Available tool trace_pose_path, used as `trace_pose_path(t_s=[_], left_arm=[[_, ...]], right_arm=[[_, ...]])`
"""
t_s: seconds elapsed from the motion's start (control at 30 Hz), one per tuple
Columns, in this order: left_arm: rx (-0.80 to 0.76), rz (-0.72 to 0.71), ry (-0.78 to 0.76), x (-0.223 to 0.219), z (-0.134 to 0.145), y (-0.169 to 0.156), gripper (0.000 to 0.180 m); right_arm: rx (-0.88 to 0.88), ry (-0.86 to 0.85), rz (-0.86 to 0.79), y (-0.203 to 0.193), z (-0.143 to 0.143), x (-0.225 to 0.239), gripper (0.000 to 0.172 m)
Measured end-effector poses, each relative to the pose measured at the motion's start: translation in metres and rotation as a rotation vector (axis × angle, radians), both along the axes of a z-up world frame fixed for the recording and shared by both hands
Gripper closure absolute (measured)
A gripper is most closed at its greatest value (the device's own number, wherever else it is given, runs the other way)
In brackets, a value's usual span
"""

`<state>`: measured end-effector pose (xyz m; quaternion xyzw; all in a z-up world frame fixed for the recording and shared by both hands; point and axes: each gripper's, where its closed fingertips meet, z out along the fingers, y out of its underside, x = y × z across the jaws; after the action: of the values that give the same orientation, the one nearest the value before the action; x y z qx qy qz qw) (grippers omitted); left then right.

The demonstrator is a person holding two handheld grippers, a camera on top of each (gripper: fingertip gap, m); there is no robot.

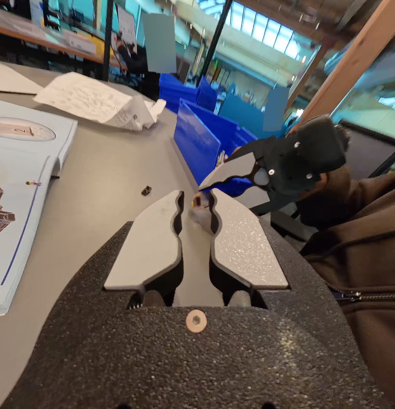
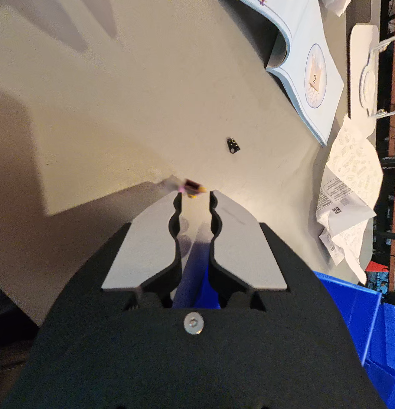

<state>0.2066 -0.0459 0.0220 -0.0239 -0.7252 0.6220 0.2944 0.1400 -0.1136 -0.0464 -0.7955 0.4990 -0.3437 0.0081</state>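
A small toy figure (image 1: 197,201), dark red, yellow and pink, shows blurred between the tips of my left gripper (image 1: 196,192). The left jaws stand apart with a gap showing on the figure's left side, so the pads do not press it. The right gripper's upper finger (image 1: 232,170) reaches in from the right, its tip just above the figure. In the right wrist view the figure (image 2: 193,188) sits just beyond the tips of my right gripper (image 2: 195,193), which is open with nothing between its pads. A blurred grey fingertip (image 2: 167,183) of the other gripper lies beside it.
A small black piece (image 1: 146,190) lies on the grey table (image 1: 103,210); it also shows in the right wrist view (image 2: 232,145). An open light-blue booklet (image 1: 26,177) and a crumpled printed sheet (image 1: 92,99) lie to the left. A blue bin (image 1: 196,141) stands behind. A person's brown sleeve (image 1: 358,243) is at right. Tip to tip, the grippers are about 12 cm apart. The right tips stand about 8 cm off the small black piece (image 1: 146,190). Seen from the right wrist view (image 2: 233,147) as well.
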Motion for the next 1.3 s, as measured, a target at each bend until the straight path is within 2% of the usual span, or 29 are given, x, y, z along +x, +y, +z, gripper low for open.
trace_pose_path(t_s=[0.13, 0.23, 0.37, 0.6, 0.7, 0.83, 0.97, 1.13, 1.2, 1.3], left_arm=[[-0.054, 0.011, 0.040, 0.006, 0.008, 0.007, 0.161], [-0.056, 0.000, 0.024, 0.003, 0.008, 0.008, 0.161], [-0.061, -0.005, 0.033, 0.004, 0.009, 0.009, 0.161], [-0.066, -0.004, 0.037, 0.005, 0.010, 0.010, 0.161], [-0.071, -0.001, 0.045, 0.006, 0.010, 0.010, 0.161], [-0.067, -0.003, 0.047, 0.006, 0.010, 0.010, 0.161], [-0.069, -0.006, 0.051, 0.006, 0.010, 0.010, 0.161], [-0.071, -0.008, 0.052, 0.006, 0.010, 0.010, 0.161], [-0.076, -0.009, 0.056, 0.006, 0.011, 0.011, 0.161], [-0.084, -0.010, 0.060, 0.006, 0.012, 0.012, 0.161]], right_arm=[[0.072, -0.051, 0.018, 0.001, 0.012, -0.009, 0.141], [0.214, -0.072, 0.000, 0.009, 0.021, -0.032, 0.141], [0.393, -0.040, -0.084, 0.021, 0.010, -0.057, 0.142], [0.444, 0.025, -0.174, 0.015, -0.028, -0.050, 0.142], [0.487, 0.018, -0.172, 0.017, -0.030, -0.046, 0.144], [0.530, 0.020, -0.169, 0.020, -0.031, -0.045, 0.158], [0.554, 0.021, -0.180, 0.021, -0.031, -0.047, 0.164], [0.564, 0.019, -0.169, 0.021, -0.031, -0.047, 0.164], [0.559, 0.002, -0.146, 0.022, -0.026, -0.048, 0.164], [0.570, -0.111, -0.113, 0.022, 0.008, -0.049, 0.164]])
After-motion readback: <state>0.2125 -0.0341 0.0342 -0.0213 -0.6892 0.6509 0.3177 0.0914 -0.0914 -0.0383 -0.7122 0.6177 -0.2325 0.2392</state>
